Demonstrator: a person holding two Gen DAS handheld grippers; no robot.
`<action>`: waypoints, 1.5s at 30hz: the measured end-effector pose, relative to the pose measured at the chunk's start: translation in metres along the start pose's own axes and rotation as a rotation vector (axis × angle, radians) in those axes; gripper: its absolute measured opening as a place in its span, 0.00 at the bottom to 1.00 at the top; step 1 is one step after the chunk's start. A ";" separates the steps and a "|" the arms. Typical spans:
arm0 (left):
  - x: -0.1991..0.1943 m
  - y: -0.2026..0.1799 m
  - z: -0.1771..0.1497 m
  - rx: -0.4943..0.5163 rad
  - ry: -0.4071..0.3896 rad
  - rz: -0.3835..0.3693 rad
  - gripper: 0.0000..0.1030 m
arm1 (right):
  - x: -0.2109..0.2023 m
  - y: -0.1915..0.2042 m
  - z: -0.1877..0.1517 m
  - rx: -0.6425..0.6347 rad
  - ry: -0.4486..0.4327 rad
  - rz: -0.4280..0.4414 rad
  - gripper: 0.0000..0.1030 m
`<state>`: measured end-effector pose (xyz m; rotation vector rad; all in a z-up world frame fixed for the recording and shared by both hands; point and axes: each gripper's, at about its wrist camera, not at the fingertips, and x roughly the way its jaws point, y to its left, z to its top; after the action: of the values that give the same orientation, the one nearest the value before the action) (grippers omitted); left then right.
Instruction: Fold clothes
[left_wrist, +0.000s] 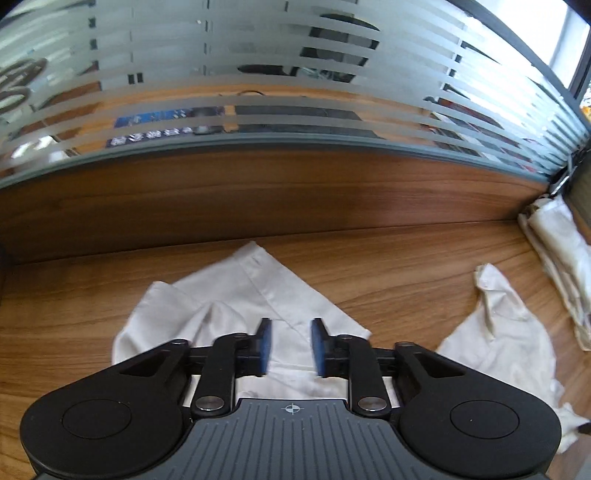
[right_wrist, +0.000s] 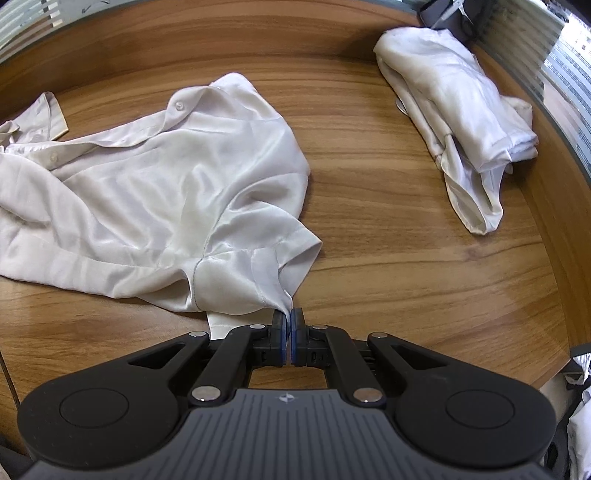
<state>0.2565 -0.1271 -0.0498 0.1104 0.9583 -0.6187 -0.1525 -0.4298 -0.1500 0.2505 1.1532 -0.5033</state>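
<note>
A white satin shirt (right_wrist: 155, 192) lies crumpled on the wooden table (right_wrist: 369, 240), collar toward the far left. My right gripper (right_wrist: 287, 321) is shut on the shirt's near hem edge by the sleeve, and the cloth rises into the pads. In the left wrist view the same shirt (left_wrist: 258, 295) spreads under my left gripper (left_wrist: 290, 338), which is open with its blue pads (left_wrist: 265, 341) above the fabric, holding nothing. Another part of the shirt (left_wrist: 495, 332) lies to the right.
A folded pile of white clothes (right_wrist: 458, 110) sits at the far right of the table; it also shows in the left wrist view (left_wrist: 557, 258). A wooden back panel (left_wrist: 258, 192) and striped frosted glass (left_wrist: 258, 74) bound the table's far side.
</note>
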 end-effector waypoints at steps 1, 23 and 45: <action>-0.002 -0.001 0.000 0.002 0.002 -0.027 0.38 | 0.000 0.000 -0.001 0.002 0.002 0.000 0.02; -0.003 -0.018 -0.115 0.106 0.236 -0.131 0.64 | -0.007 0.047 0.021 -0.476 -0.067 0.060 0.58; 0.034 -0.038 -0.107 0.103 0.287 -0.206 0.32 | 0.044 -0.027 0.054 0.102 0.103 0.262 0.55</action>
<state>0.1718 -0.1357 -0.1330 0.1978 1.2245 -0.8581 -0.1092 -0.4876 -0.1671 0.5137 1.1750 -0.3207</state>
